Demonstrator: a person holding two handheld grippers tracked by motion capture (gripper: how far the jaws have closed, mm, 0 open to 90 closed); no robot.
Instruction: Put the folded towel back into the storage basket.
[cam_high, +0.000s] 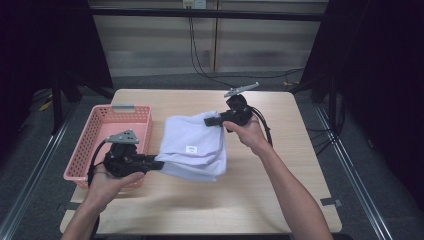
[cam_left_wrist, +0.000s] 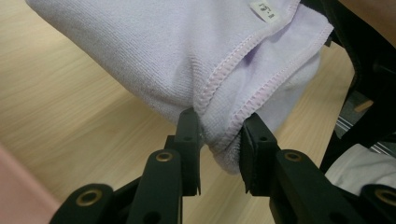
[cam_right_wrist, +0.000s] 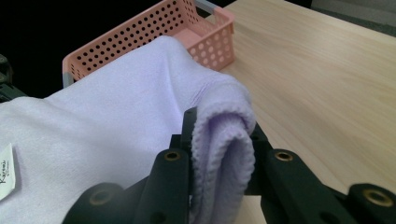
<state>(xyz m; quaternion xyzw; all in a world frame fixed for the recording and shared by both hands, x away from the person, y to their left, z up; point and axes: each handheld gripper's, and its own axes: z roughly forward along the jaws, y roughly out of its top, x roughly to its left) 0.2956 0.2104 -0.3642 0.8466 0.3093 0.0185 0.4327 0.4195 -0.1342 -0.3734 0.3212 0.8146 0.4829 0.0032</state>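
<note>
Step in hand: we judge that we are carrying the folded pale lilac microfibre cloth (cam_high: 192, 146), held between both tools, toward the pink perforated plastic basket (cam_high: 100, 131) at the left edge of the tabletop.
How to do it well: we keep both grips firm and move the two hands together at one pace, so the fold does not open or sag; we keep the cloth level and lift it high enough to pass the basket's near wall before lowering.
Left gripper (cam_left_wrist: 219, 140): its jaws are pinched on the stitched corner of the cloth, with several layers bunched between them.
Right gripper (cam_right_wrist: 223, 140): its jaws are clamped on a thick rolled fold of the cloth.
Cloth and the tools: the cloth spans the gap between them, the left gripper (cam_high: 159, 162) at its near left corner, the right gripper (cam_high: 212, 121) at its far right corner.
Cloth on the tabletop: it sits near the middle, just right of the basket; we cannot tell if its underside touches the light wooden tabletop (cam_high: 280, 165).
Label: a small white tag (cam_high: 191, 149) faces up.
</note>
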